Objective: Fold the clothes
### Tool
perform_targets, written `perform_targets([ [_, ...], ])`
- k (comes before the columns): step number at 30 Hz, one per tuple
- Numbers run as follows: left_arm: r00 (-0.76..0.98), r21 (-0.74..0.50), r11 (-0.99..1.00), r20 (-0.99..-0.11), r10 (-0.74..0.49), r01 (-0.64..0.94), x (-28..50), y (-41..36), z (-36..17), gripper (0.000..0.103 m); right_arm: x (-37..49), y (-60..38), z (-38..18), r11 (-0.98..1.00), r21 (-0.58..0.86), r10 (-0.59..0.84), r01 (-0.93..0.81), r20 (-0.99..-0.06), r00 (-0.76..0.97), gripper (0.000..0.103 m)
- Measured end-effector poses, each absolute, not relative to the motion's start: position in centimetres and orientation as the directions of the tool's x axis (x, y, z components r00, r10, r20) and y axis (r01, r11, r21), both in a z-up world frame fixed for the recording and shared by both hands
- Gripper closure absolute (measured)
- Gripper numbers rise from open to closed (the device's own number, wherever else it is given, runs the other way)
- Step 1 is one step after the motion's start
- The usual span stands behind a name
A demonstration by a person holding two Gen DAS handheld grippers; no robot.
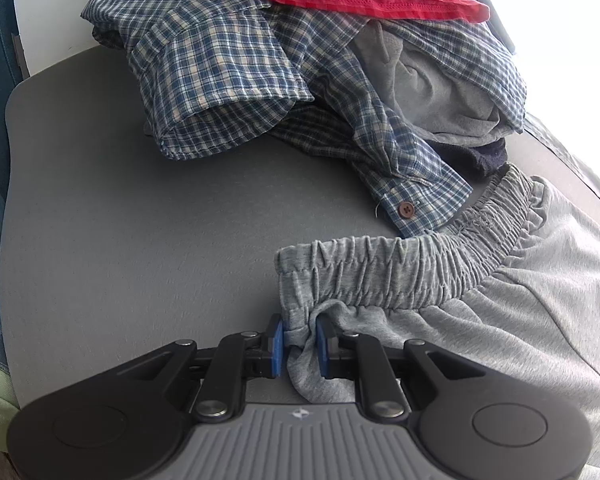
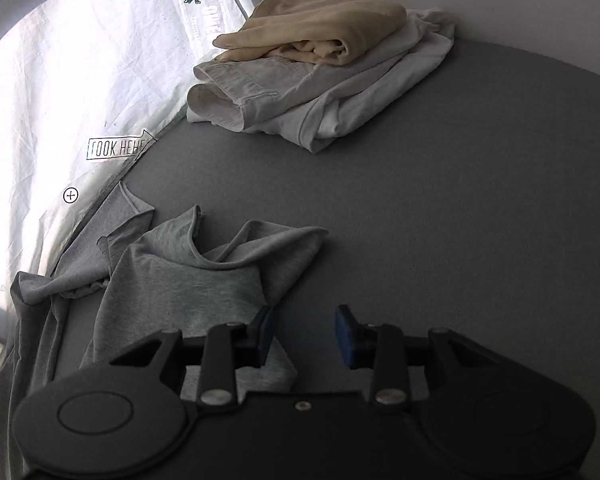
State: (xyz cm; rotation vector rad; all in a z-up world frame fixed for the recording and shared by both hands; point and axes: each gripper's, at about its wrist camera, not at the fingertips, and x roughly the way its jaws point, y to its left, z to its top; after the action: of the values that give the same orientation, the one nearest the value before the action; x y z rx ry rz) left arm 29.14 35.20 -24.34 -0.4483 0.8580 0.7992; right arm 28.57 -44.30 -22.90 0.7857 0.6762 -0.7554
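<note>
A: Left tool (image 1: 299, 342)?
B: Clamped on a fold of the grey sweatpants (image 1: 500, 300) below the waistband; bare grey tabletop (image 1: 120, 220) to its left, plaid shirt (image 1: 228, 72) pile far.
A: Right tool (image 2: 305, 334)?
B: Spread wide, holding nothing, at the near-right edge of a pant leg (image 2: 188, 280); open tabletop right, folded stack (image 2: 312, 68) far.

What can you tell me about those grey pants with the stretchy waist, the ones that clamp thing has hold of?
The grey sweatpants look like soft, heathered jersey knit. A gathered elastic waistband curves across the top, gaping open. They lie spread on the dark grey table, not yet folded. The left gripper pinches a bunch of fabric just under the waistband's corner between its blue pads. The buttoned cuff of a blue plaid shirt lies over the waistband's far edge.
</note>
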Motion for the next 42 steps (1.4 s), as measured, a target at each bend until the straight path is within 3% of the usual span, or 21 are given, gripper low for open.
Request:
perform_targets([
  [3,0.397,-0.038,0.633,-0.807,0.437,-0.774,29.1,35.2,-24.4,0.084,28.7,-45.8,-23.7,0.399,0.446,-0.313,0.801,-0.755,0.576,0.07],
  [6,0.397,-0.037,0.632,-0.806,0.439,-0.774,29.1,35.1,-24.4,0.083,30.6,-46.6,-24.0,0.442,0.377,-0.331,0.814,-0.775,0.539,0.079],
  [13,0.386,-0.03,0.624,-0.808,0.445,-0.781,29.3,35.0,-24.3,0.083,34.8,-46.9,-23.8,0.572,0.219,-0.353,0.791,-0.804,0.478,0.079],
  [14,0.383,-0.027,0.623,-0.809,0.446,-0.782,29.4,34.9,-24.3,0.083,35.3,-47.0,-23.8,0.589,0.187,-0.359,0.786,-0.811,0.463,0.081],
  [16,0.38,-0.023,0.622,-0.809,0.448,-0.783,29.4,34.9,-24.3,0.083,35.7,-47.2,-23.6,0.606,0.166,-0.361,0.778,-0.814,0.455,0.101],
  [19,0.381,-0.024,0.623,-0.81,0.446,-0.782,29.4,35.0,-24.3,0.083,35.4,-47.7,-22.3,0.603,0.148,-0.406,0.784,-0.789,0.462,0.102],
  [23,0.38,-0.02,0.627,-0.811,0.446,-0.779,29.4,35.0,-24.3,0.083,34.1,-48.4,-18.4,0.583,0.085,-0.559,0.808,-0.68,0.475,0.102],
  [26,0.378,-0.014,0.63,-0.81,0.448,-0.777,29.5,34.9,-24.3,0.083,32.4,-50.0,-16.1,0.526,0.133,-0.61,0.84,-0.63,0.481,0.102],
  [32,0.382,-0.014,0.637,-0.81,0.444,-0.771,29.5,35.1,-24.3,0.083,31.1,-51.7,-19.1,0.504,0.132,-0.531,0.854,-0.732,0.426,0.098],
  [36,0.381,-0.015,0.634,-0.81,0.445,-0.773,29.4,35.1,-24.4,0.082,29.2,-50.1,-21.1,0.467,0.201,-0.467,0.861,-0.77,0.434,0.08],
  [42,0.376,-0.01,0.636,-0.813,0.444,-0.772,29.5,35.2,-24.3,0.082,28.1,-47.6,-23.6,0.477,0.239,-0.373,0.846,-0.817,0.441,0.075],
])
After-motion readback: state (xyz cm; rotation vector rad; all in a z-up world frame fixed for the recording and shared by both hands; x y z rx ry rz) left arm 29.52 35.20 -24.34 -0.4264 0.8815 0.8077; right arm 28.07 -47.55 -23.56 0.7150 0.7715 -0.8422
